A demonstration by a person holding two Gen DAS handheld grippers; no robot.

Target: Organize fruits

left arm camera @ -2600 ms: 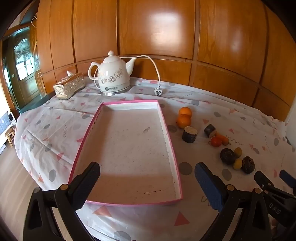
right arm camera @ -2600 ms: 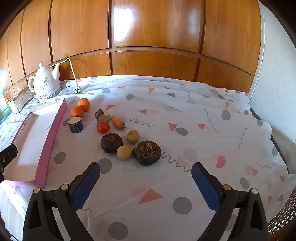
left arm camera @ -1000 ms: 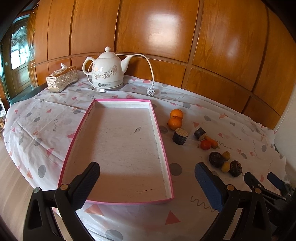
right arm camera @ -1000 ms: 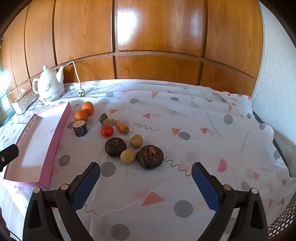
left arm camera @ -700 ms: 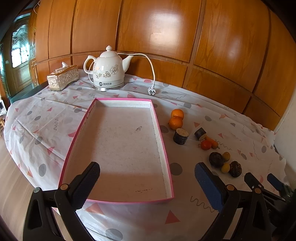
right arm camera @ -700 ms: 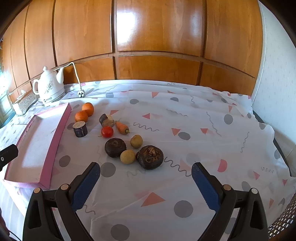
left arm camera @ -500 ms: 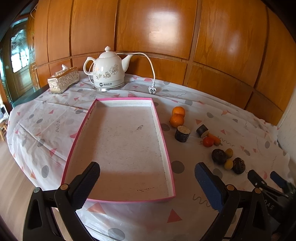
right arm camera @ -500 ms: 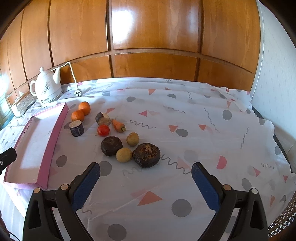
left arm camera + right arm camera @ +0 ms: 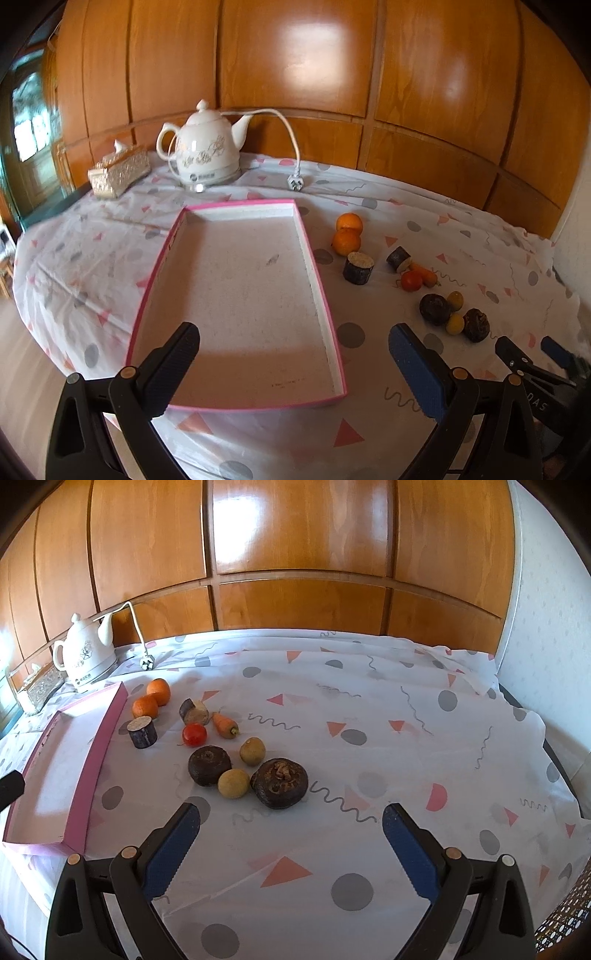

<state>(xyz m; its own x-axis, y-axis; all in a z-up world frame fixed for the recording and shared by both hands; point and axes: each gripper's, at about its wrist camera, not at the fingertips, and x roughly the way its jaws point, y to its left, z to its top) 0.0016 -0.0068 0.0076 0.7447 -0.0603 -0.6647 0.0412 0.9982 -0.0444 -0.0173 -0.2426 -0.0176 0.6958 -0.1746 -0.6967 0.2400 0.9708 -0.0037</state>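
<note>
Left wrist view is looking down over the pink tray [image 9: 325, 295]; right wrist view is facing the fruits [image 9: 229, 753]; both are sharing these.

Left claw [image 9: 291, 354] gapes above pink tray [image 9: 325, 295]; fruits [image 9: 347, 242] lie beside it.

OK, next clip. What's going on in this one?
A person holds two grippers above a table with a patterned cloth, and sorting has not begun. The left gripper hangs open over the near end of the empty pink tray. The right gripper hangs open just short of the produce: two oranges, a tomato, a carrot and several dark and yellowish pieces, all lying on the cloth beside the tray.
</note>
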